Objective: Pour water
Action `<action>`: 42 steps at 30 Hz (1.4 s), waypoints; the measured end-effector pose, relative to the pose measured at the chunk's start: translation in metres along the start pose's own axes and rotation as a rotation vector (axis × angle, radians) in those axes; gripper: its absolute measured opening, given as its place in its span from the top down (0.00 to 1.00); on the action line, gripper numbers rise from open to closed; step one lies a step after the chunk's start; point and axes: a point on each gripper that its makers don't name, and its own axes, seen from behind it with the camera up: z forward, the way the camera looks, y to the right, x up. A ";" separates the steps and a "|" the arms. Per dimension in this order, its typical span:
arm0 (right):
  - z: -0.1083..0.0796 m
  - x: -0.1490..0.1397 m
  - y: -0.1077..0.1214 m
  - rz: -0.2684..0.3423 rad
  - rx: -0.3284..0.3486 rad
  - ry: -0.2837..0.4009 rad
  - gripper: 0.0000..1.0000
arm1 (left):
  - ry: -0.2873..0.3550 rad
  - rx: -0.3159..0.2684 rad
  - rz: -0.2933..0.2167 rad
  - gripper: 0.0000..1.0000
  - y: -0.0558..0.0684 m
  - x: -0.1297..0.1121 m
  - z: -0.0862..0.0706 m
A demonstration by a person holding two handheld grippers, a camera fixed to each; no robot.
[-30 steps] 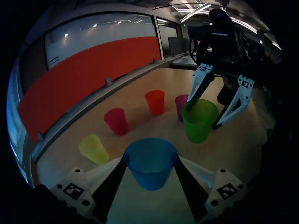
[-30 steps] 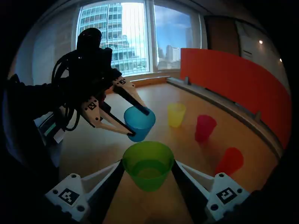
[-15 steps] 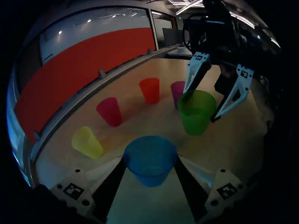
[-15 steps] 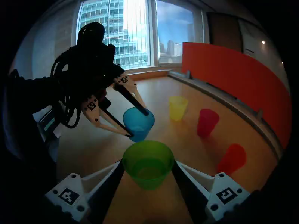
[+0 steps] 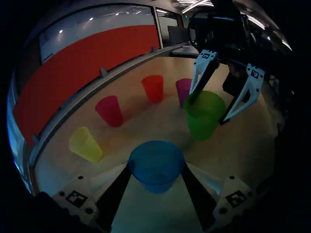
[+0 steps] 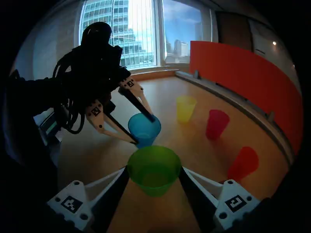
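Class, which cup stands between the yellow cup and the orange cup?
The red cup stands between the yellow cup and the orange cup, in one row; the left gripper view shows this.

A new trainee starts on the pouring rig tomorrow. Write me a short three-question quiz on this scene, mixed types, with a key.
1. Multiple choice: which cup is the right gripper shut on? A blue, B green, C yellow.
2. True or false: the left gripper is shut on the blue cup.
3. Count: how many cups stand free on the table?
Key: 1 B, the green cup. 2 True. 3 Four: yellow cup, crimson cup, orange cup, purple cup.
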 end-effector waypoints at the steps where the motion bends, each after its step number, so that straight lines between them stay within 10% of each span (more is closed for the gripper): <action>1: 0.000 0.000 0.000 0.000 -0.001 0.000 0.08 | 0.001 -0.001 -0.004 0.13 0.001 -0.001 0.000; 42: 0.010 -0.018 -0.003 0.013 -0.007 -0.040 0.08 | 0.002 0.006 -0.073 0.10 -0.001 -0.028 -0.009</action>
